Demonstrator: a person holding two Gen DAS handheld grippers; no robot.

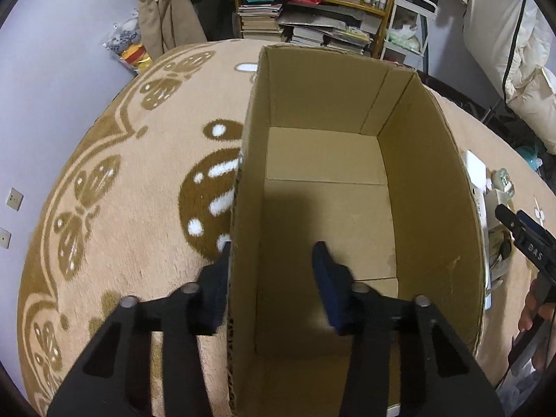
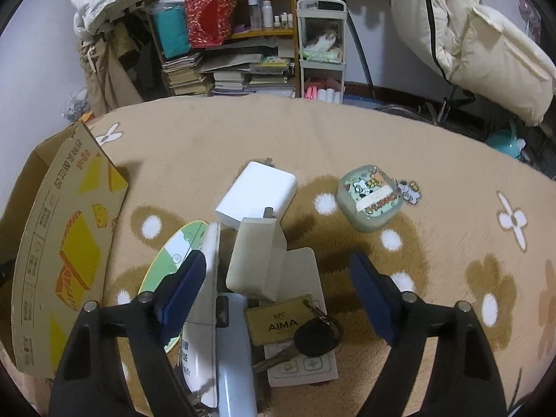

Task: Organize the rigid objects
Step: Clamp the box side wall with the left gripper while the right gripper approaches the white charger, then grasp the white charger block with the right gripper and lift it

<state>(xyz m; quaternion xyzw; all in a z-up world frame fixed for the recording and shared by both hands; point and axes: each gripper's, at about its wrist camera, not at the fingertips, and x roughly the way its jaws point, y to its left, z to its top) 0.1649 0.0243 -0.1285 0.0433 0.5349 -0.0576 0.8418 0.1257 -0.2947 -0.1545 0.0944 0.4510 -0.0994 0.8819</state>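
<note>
- The left gripper (image 1: 274, 271) was seen straddling the left wall of an open cardboard box (image 1: 431, 180), one finger outside on the blanket, the other inside the box.
- A clear gap was visible between the inner pad and the wall, so the wall was not pinched; whether the outer pad touched the cardboard could not be told.
- The box was found standing empty on a tan blanket (image 1: 146, 180) patterned with brown shapes and white spots.
- The right gripper (image 2: 278, 278) was held with its jaws spread wide above a pile of small objects just beside the box's printed outer wall (image 2: 69, 243); nothing was gripped.
- Within that pile, a white charger block (image 2: 257, 194), a cream adapter (image 2: 259, 257) leaning upright, a remote control (image 2: 305, 365), a brass tag marked AIMA (image 2: 278, 319) with a black key fob (image 2: 316, 338), and a green-and-white disc (image 2: 173, 243) were seen, overlapping or touching.
- A green sticker-covered case (image 2: 370, 198) was lying apart from the pile, toward the right.
</note>
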